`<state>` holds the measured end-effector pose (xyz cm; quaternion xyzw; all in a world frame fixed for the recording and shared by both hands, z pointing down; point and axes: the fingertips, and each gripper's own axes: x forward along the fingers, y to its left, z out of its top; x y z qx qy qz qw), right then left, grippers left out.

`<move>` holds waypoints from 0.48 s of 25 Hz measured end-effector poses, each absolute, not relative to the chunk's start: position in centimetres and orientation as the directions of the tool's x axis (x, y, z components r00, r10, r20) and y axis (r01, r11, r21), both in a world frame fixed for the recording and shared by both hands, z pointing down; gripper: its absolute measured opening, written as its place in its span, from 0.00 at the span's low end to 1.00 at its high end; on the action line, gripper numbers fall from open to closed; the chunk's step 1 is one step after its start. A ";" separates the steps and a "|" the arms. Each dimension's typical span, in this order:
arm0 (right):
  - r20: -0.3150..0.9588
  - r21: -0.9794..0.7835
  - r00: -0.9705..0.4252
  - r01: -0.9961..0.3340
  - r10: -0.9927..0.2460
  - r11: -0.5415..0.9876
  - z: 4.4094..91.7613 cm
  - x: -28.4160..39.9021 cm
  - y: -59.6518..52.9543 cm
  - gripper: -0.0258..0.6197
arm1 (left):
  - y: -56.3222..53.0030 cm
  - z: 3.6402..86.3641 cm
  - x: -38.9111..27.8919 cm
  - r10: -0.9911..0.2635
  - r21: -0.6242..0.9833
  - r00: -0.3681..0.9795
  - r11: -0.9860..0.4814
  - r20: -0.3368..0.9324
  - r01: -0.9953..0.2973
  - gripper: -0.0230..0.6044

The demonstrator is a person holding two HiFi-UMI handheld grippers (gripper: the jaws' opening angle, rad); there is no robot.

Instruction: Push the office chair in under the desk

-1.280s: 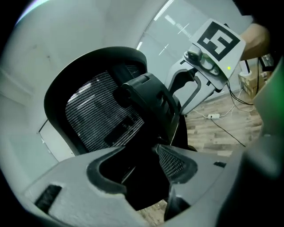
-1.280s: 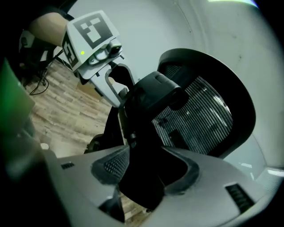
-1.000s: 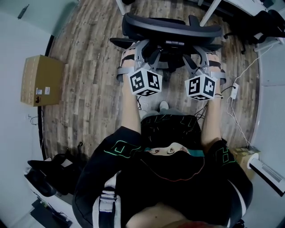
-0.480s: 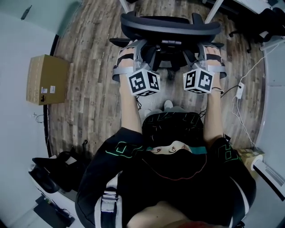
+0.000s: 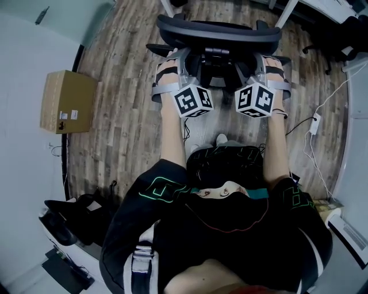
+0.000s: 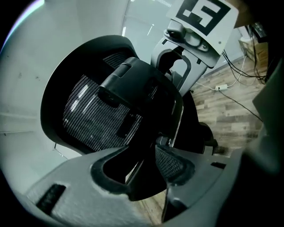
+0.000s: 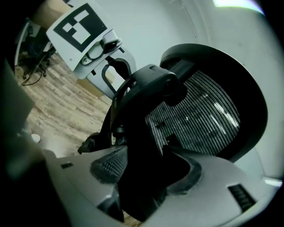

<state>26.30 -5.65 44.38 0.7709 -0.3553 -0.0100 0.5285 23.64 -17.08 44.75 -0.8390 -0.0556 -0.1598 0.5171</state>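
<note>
A black mesh office chair (image 5: 218, 31) stands in front of me, its backrest toward me. My left gripper (image 5: 179, 62) reaches onto the left side of the chair's back frame and my right gripper (image 5: 260, 63) onto the right side. In the left gripper view the black frame bar (image 6: 146, 133) fills the gap of the left gripper (image 6: 146, 173), whose jaws are closing on it. The right gripper view shows the same: the dark frame (image 7: 142, 133) lies between the closing jaws of the right gripper (image 7: 148, 173). White desk legs (image 5: 286, 12) show just beyond the chair.
A cardboard box (image 5: 66, 101) sits on the wooden floor at the left by the wall. A white cable and power strip (image 5: 315, 122) trail at the right. Black bags (image 5: 69, 221) lie at the lower left. Another dark chair (image 5: 345, 28) stands at the top right.
The chair has rolled away from me toward the desk, and both grippers have gone forward with it. The floor and box have slid slightly in the view as I stepped after it.
</note>
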 end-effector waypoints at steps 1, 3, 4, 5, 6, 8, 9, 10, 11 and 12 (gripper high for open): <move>0.359 0.817 0.749 -0.541 -0.557 -0.200 44.4 26.8 -5.7 0.42 | -17.3 45.0 24.1 -0.081 -0.851 0.938 -0.452 0.336 0.266 0.34; 0.360 0.805 0.749 -0.551 -0.556 -0.221 44.3 27.9 -5.5 0.41 | -17.6 45.8 25.0 -0.092 -0.846 0.925 -0.446 0.369 0.293 0.49; 0.360 0.799 0.748 -0.556 -0.558 -0.228 44.3 28.4 -5.5 0.41 | -17.7 46.0 25.5 -0.090 -0.847 0.922 -0.439 0.376 0.302 0.53; 0.360 0.795 0.745 -0.560 -0.562 -0.233 44.3 28.9 -5.6 0.41 | -17.6 45.8 26.0 -0.086 -0.855 0.925 -0.421 0.370 0.303 0.54; 0.357 0.790 0.740 -0.565 -0.569 -0.239 44.2 29.3 -5.6 0.40 | -17.4 45.4 26.5 -0.082 -0.870 0.930 -0.391 0.358 0.301 0.54; 0.345 0.779 0.731 -0.573 -0.589 -0.254 44.0 30.2 -5.9 0.39 | -17.3 44.6 27.7 -0.077 -0.897 0.935 -0.320 0.346 0.306 0.56; 0.336 0.778 0.730 -0.571 -0.595 -0.261 43.8 30.9 -6.0 0.39 | -17.2 44.3 28.5 -0.069 -0.902 0.934 -0.294 0.350 0.316 0.55; 0.329 0.781 0.732 -0.565 -0.596 -0.264 43.7 31.6 -6.1 0.39 | -17.2 44.2 29.3 -0.055 -0.903 0.932 -0.276 0.357 0.330 0.54; 0.326 0.785 0.735 -0.561 -0.595 -0.263 43.6 32.2 -6.2 0.39 | -17.3 44.2 30.0 -0.039 -0.901 0.930 -0.262 0.367 0.345 0.54; 0.327 0.786 0.735 -0.560 -0.594 -0.261 43.7 32.7 -6.4 0.39 | -17.3 44.3 30.6 -0.025 -0.898 0.925 -0.249 0.380 0.362 0.54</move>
